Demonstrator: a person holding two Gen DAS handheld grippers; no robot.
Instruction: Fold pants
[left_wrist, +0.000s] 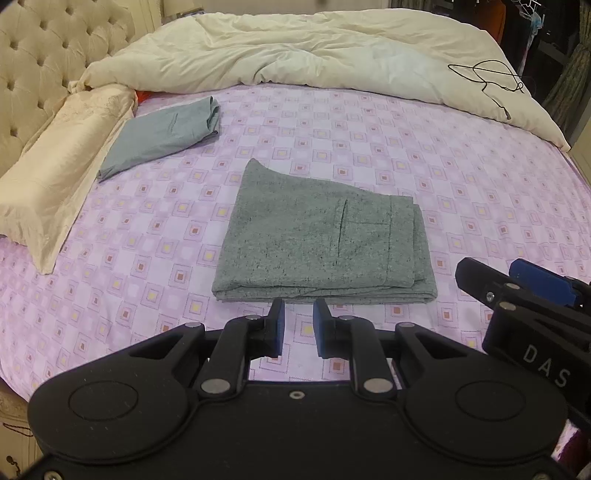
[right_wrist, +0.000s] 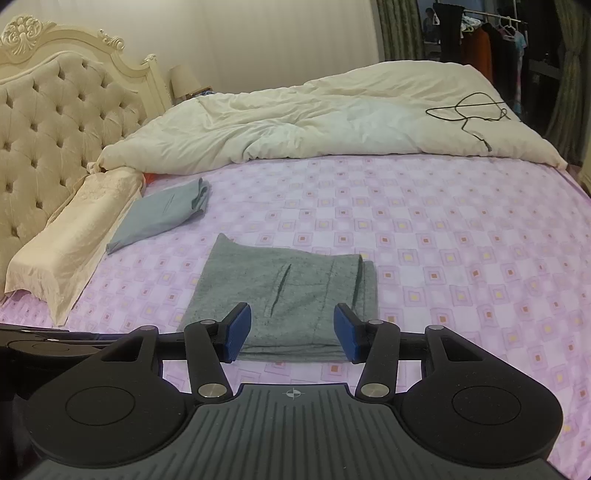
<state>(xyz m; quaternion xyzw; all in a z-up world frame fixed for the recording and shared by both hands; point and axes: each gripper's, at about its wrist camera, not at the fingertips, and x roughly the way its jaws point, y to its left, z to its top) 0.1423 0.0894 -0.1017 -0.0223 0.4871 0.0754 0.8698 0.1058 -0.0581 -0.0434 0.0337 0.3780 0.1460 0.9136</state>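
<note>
Now the folded grey pants (left_wrist: 317, 243) lie flat on the bed (left_wrist: 480, 192). Left hand-held gripper (left_wrist: 298, 326) hangs at six o'clock of them, jaws apart, empty. Right hand-held gripper (right_wrist: 292, 332) likewise gapes, holding nothing.

The only readable lettering was "DAS", printed in pale capitals on the black body of the right gripper (left_wrist: 532, 291), which showed to the right of the left gripper's (left_wrist: 298, 325) own fingers in the left wrist view. In the right wrist view a small crosshair mark (right_wrist: 291, 394), a circle cut by a cross, sat on the ribbed grey housing just behind the fingers. No other text, number or brand could be read.
</note>
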